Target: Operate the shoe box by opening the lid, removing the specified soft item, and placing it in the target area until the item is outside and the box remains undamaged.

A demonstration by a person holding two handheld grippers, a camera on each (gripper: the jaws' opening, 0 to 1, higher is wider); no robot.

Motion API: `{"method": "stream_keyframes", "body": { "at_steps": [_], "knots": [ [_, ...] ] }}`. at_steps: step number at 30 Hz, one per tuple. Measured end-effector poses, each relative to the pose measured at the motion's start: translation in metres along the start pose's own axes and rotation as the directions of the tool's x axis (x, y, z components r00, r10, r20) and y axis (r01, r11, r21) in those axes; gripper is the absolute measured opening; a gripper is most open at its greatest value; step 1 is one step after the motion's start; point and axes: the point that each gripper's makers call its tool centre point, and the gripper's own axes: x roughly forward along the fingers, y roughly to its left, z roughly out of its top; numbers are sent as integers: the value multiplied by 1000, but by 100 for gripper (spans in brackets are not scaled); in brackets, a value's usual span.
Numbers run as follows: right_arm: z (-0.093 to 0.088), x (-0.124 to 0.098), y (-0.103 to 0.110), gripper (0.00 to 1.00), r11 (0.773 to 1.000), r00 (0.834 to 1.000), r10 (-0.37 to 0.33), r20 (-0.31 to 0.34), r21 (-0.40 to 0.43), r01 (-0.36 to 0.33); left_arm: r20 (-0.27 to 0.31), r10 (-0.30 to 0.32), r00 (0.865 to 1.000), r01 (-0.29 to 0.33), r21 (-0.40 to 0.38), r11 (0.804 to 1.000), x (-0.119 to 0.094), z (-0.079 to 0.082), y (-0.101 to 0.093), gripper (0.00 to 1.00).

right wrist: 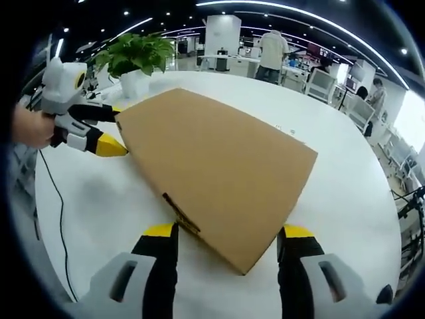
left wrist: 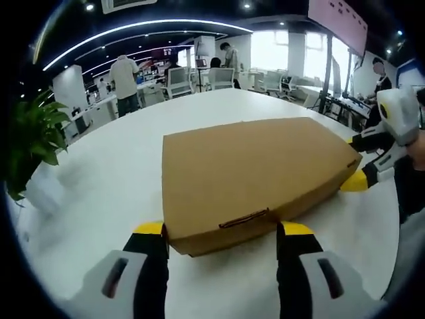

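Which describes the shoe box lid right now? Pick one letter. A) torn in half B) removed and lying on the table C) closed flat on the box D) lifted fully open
C: the lid lies shut and flat on the shoe box, with both open claws, left and right, at its edges.

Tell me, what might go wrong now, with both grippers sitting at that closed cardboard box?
The shoe box is still closed, and the left gripper straddles its front edge by the small tab: squeezing there could crease the cardboard. The right gripper straddles a corner; uneven lifting might tear the lid or slide the box across the smooth white table.
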Motion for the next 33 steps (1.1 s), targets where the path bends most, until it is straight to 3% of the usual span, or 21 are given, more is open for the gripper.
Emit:
{"method": "stream_keyframes", "body": {
  "at_steps": [18,33],
  "knots": [
    [-14,-12,15,58,1000,999,18,-27,-12,-18,-21,40,999,-40,-20,999,-25,-23,-12,61],
    [-20,-20,23,61,999,999,25,-29,-20,-25,-18,68,998,-69,-48,996,-41,-33,-22,61]
  ]
}}
